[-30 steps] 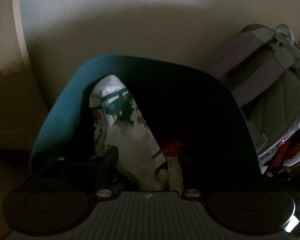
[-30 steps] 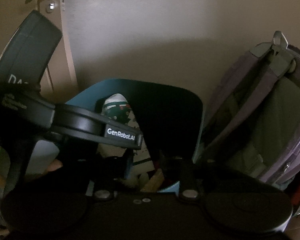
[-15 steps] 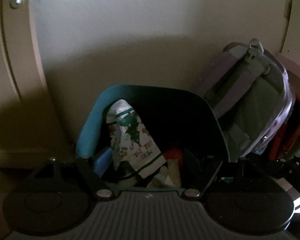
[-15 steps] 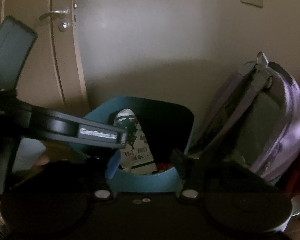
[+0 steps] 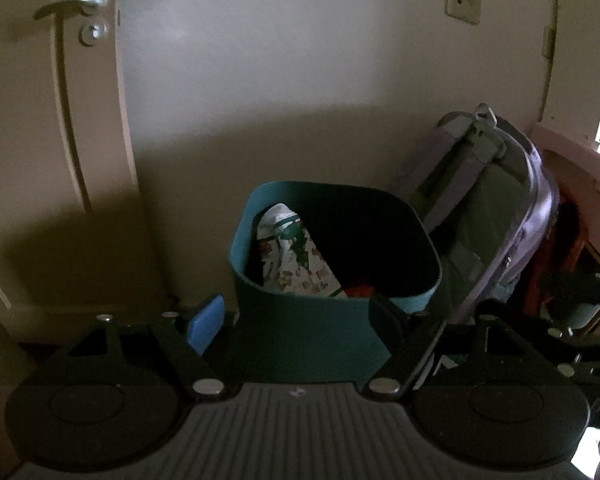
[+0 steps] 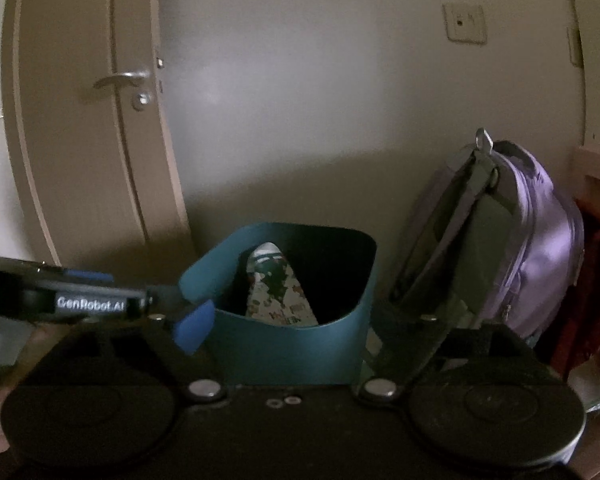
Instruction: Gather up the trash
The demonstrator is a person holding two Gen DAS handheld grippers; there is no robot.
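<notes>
A teal trash bin (image 5: pixel 300 320) stands on the floor against the wall; it also shows in the right wrist view (image 6: pixel 288 344). Inside it leans a white wrapper with a green and red Christmas print (image 5: pixel 296 260), also seen in the right wrist view (image 6: pixel 278 296), and something red (image 5: pixel 360 290) lies beside it. My left gripper (image 5: pixel 296 320) is open and empty, held back from the bin's near wall. My right gripper (image 6: pixel 288 324) is open and empty, also in front of the bin. The left gripper's body (image 6: pixel 88 304) shows at the left of the right wrist view.
A purple and grey backpack (image 5: pixel 496 216) leans on the wall right of the bin, also in the right wrist view (image 6: pixel 516 240). A closed beige door (image 5: pixel 40 120) with a metal handle (image 5: pixel 72 4) is at the left. Dark clutter (image 5: pixel 572 264) sits at the far right.
Both grippers have pulled back and up from the bin's mouth, so the whole bin, door and backpack now show. The jaws stand wider apart than a second ago.
</notes>
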